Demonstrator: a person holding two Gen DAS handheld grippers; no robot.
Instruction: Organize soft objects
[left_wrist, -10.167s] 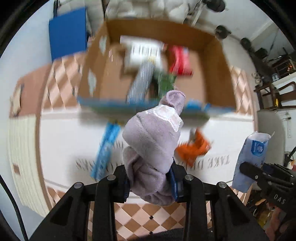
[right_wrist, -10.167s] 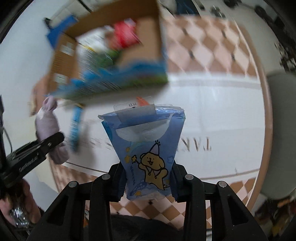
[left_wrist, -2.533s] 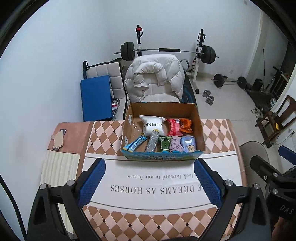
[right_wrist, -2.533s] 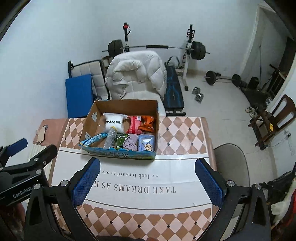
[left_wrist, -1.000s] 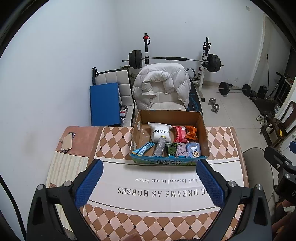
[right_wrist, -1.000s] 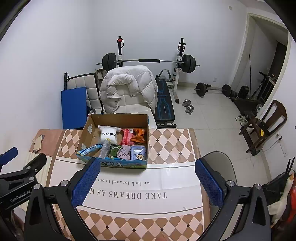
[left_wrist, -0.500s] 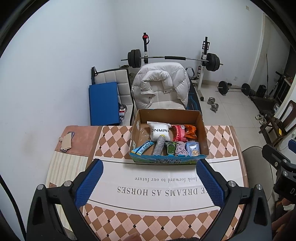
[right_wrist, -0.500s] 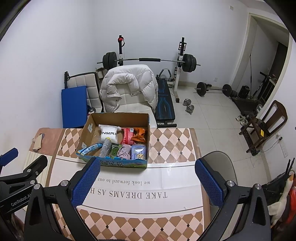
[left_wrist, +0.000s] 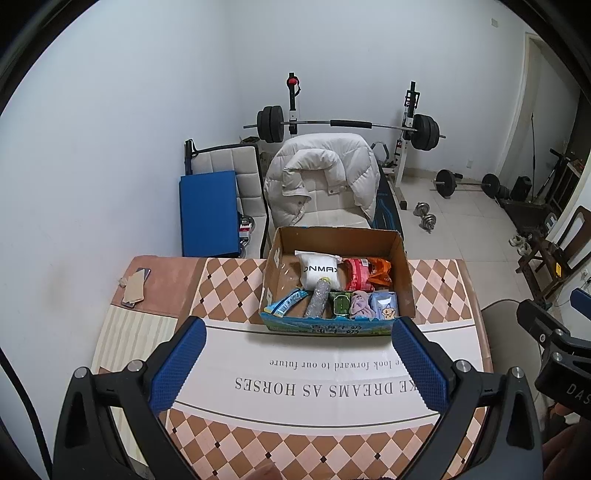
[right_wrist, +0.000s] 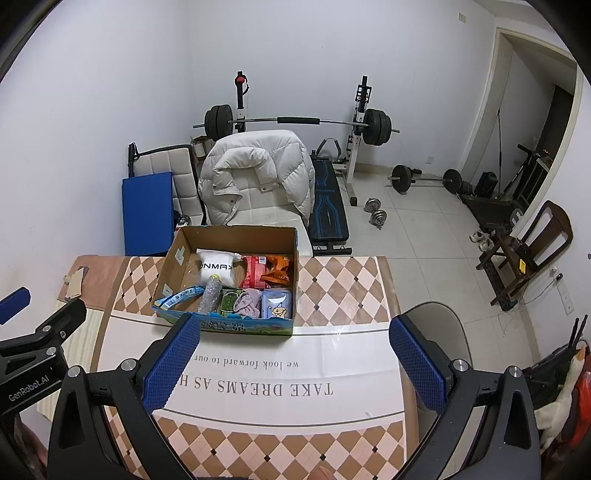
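A cardboard box (left_wrist: 404, 280) (right_wrist: 168, 271) stands on the far half of the table. Inside lie a white pack (left_wrist: 319, 269) (right_wrist: 217, 266), a red pack (left_wrist: 356, 275) (right_wrist: 255, 275), an orange bag (left_wrist: 380, 271) (right_wrist: 277, 271), a blue strip pack (left_wrist: 286, 302) (right_wrist: 177, 295), a silver roll (left_wrist: 318, 301) (right_wrist: 208, 297), a green pack (left_wrist: 341, 304) (right_wrist: 228, 301), a lilac sock bundle (left_wrist: 360, 304) (right_wrist: 248, 302) and a blue tissue pack (left_wrist: 385, 308) (right_wrist: 276, 302). My left gripper (left_wrist: 298, 363) and right gripper (right_wrist: 295, 363) are both open and empty, held high and back over the table's near part.
The table (left_wrist: 236, 291) carries a checkered cloth with a white lettered strip (right_wrist: 295, 384). A phone and card (left_wrist: 135, 288) lie at its left end. A chair with a white jacket (left_wrist: 321, 184), a blue pad (left_wrist: 208, 212) and a barbell rack (right_wrist: 295, 122) stand behind. A grey chair (right_wrist: 439, 328) is right.
Ten seconds ago my left gripper held the lilac sock bundle and my right the blue tissue pack; both now lie in the box. Over the last second the views barely shift.
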